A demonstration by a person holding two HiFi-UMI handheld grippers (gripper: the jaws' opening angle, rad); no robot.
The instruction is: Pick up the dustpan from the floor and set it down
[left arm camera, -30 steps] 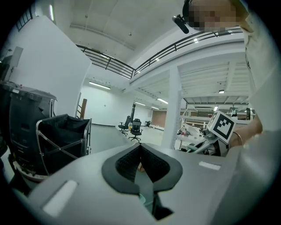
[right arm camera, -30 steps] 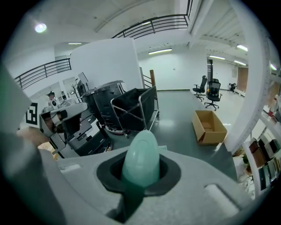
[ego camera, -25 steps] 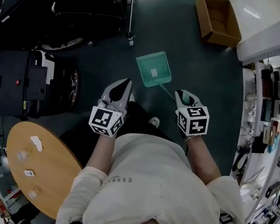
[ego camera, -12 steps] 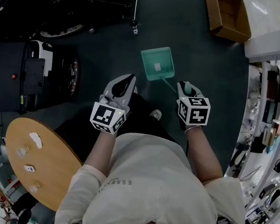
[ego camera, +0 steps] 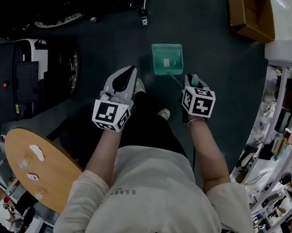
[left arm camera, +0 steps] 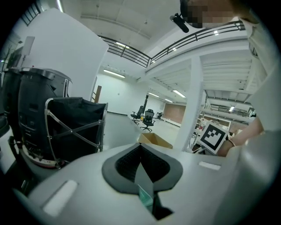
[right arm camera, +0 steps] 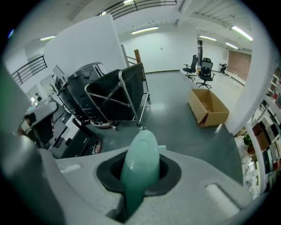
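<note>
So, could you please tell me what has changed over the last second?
The right tool moved forward and down, carrying the dustpan with it; the left tool moved likewise. No grip changed: the right stays shut on the green handle, the left shut and empty.

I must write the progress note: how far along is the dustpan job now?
Done: the right tongs are shut on the handle of the green dustpan. In hand: the pan is out over the dark floor; whether it touches it I cannot tell. Left: set it down and open the tongs. The left tongs hold nothing.
</note>
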